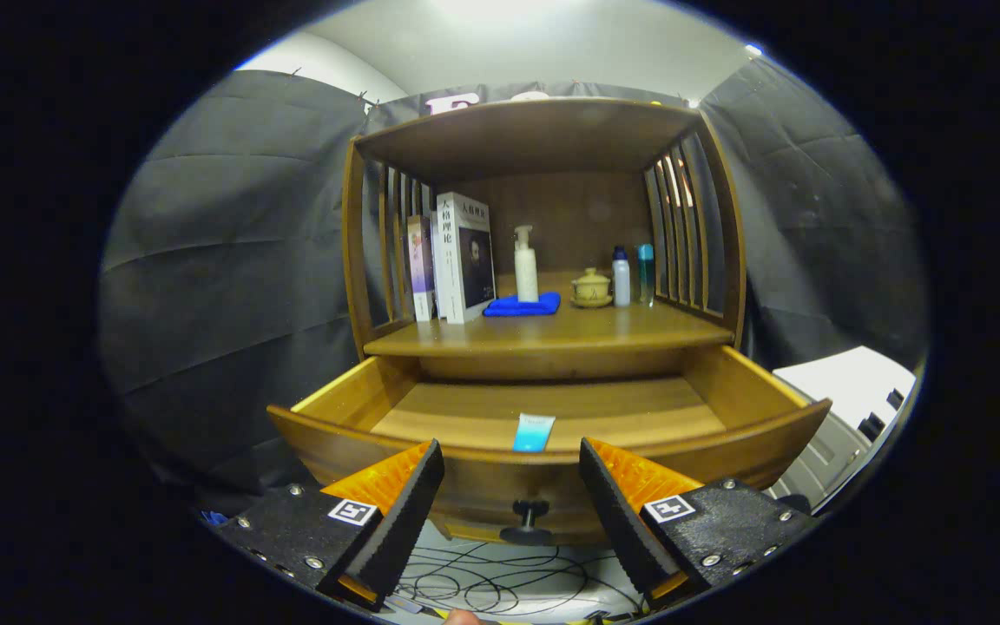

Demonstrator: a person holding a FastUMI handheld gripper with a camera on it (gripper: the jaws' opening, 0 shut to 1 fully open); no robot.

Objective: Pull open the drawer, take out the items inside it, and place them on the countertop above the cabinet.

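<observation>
The wooden drawer point(352, 395) is pulled out toward me under the cabinet's countertop point(552, 334). A small light-blue tube point(533, 432) lies on the drawer floor close behind the front panel, partly hidden by that panel. The drawer's dark knob point(528, 519) sticks out between my fingers. My gripper point(510, 460) is open, in front of the drawer front, with nothing between its fingers. On the countertop stand books point(463, 256), a white pump bottle point(525, 265) on a blue cloth point(523, 305), a small lidded cup point(591, 287) and two slim bottles point(632, 275).
Slatted wooden sides point(678, 234) and a top shelf point(526, 130) enclose the countertop. Loose cables point(483, 582) lie on the floor below the drawer. A white and grey piece of furniture point(847, 408) stands to the right of the cabinet.
</observation>
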